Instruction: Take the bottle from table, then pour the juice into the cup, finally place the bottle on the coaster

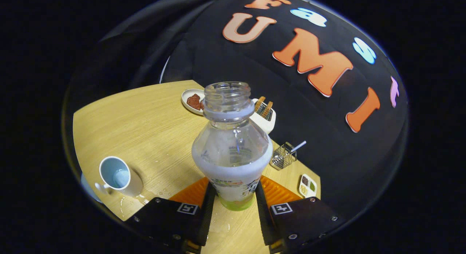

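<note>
Now bottle (pixel 232 148) stood uncapped and upright between the fingers | gripper (pixel 233 201) was clamped on its lower body from both sides, bottle partly filled with pale juice | cup (pixel 118 175) sat on the wooden table (pixel 145 122) off to the left, spilled drops beside it | plate (pixel 193 100), toaster (pixel 265 117) and wire basket (pixel 283 156) lay beyond.

Wooden table (pixel 153 115) — cup (pixel 118 175), plate (pixel 193 100), rack (pixel 284 156).
</note>
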The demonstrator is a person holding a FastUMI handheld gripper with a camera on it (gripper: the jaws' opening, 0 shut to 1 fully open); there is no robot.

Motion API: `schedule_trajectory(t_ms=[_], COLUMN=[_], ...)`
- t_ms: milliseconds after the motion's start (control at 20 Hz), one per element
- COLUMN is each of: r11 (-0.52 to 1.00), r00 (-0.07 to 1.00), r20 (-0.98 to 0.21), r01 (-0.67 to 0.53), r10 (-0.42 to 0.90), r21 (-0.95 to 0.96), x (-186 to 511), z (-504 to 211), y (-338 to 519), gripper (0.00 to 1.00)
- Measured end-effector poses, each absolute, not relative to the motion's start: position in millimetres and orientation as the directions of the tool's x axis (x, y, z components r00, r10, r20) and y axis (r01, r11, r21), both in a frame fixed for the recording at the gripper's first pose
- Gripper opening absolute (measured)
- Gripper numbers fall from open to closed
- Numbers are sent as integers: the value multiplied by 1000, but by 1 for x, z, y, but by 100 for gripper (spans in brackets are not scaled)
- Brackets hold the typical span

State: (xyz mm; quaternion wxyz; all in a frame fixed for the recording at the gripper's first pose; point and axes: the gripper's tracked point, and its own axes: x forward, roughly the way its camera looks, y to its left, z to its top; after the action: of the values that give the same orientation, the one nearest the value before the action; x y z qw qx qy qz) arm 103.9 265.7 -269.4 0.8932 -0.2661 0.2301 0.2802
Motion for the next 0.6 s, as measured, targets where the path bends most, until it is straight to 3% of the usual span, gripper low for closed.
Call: schedule_trajectory(t_ms=[400, 600], r11=[861, 879], r00=[688, 686], r20=[-572, -571], r01=[-505, -453], r10=[447, 450], r21=[66, 148], x=[150, 173], z=[-310, -333], y=[259, 258], gripper=[58, 58])
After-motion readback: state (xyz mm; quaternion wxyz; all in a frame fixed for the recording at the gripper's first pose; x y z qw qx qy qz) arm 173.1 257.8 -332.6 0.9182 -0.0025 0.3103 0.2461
